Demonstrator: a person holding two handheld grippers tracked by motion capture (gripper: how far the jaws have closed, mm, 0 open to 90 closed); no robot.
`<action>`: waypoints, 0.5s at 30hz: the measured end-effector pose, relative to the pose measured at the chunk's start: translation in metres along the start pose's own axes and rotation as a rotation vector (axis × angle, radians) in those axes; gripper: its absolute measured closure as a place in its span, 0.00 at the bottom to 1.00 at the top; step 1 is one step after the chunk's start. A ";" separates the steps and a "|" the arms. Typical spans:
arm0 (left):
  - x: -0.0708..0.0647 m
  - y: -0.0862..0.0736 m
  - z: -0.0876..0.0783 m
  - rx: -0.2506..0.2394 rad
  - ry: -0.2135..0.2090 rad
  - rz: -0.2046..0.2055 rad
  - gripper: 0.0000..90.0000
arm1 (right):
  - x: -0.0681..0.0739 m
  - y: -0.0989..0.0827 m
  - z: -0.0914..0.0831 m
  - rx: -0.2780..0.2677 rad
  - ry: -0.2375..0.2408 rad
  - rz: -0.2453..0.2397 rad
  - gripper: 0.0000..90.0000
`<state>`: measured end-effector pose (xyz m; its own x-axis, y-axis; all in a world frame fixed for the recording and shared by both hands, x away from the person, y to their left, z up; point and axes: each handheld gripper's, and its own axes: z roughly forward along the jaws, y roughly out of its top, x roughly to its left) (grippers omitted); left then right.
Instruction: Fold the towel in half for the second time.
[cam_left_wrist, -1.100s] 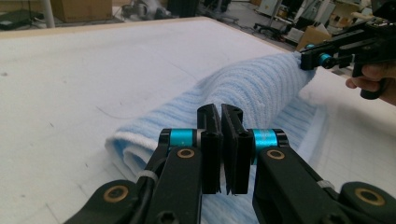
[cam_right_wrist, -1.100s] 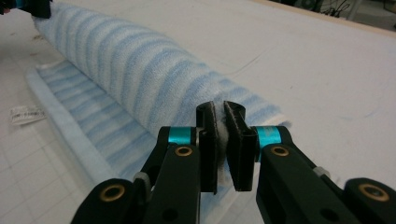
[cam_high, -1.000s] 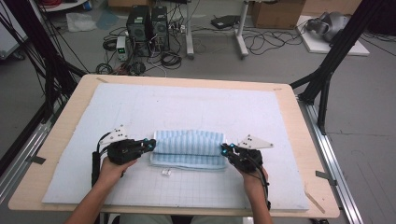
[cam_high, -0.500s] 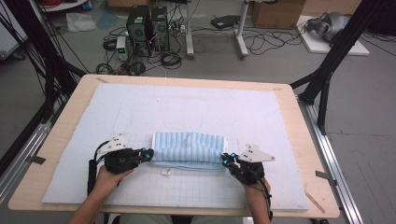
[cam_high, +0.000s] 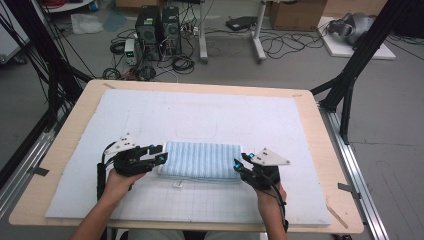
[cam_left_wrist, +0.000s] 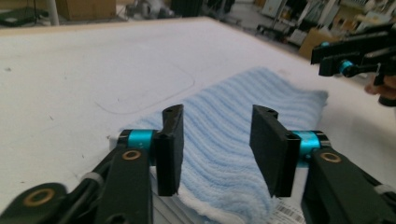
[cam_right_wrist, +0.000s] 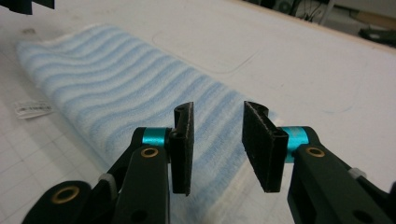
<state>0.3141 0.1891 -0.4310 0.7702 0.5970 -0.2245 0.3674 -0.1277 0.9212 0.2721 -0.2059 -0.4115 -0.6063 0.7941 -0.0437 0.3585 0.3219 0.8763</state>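
Both grippers are releasing the towel (cam_high: 201, 160). The left gripper (cam_high: 161, 154), clamped on the towel's left end in the earlier pictures, is now standing with its jaws apart, having just been opening; the towel end is lying between them, unpressed. The right gripper (cam_high: 238, 166) is likewise parting its jaws over the right end. The towel, raised in a slight hump earlier, is now lying flat and nearer the person on the mat (cam_high: 210, 115).
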 end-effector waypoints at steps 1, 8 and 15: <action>0.000 -0.002 0.005 0.020 -0.008 -0.009 0.69 | 0.002 0.000 0.012 0.047 -0.002 -0.004 0.71; -0.006 -0.015 0.016 0.193 0.029 0.005 0.77 | 0.008 -0.013 0.028 0.178 0.028 0.027 0.72; -0.010 -0.019 0.016 0.256 0.049 0.008 0.81 | 0.007 -0.027 0.023 0.180 0.072 0.033 0.71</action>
<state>0.3080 0.1725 -0.4510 0.7500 0.6317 -0.1961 0.4859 -0.3250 0.8114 0.2746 -0.1966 -0.4465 -0.6387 0.7691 0.0238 0.4965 0.3883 0.7763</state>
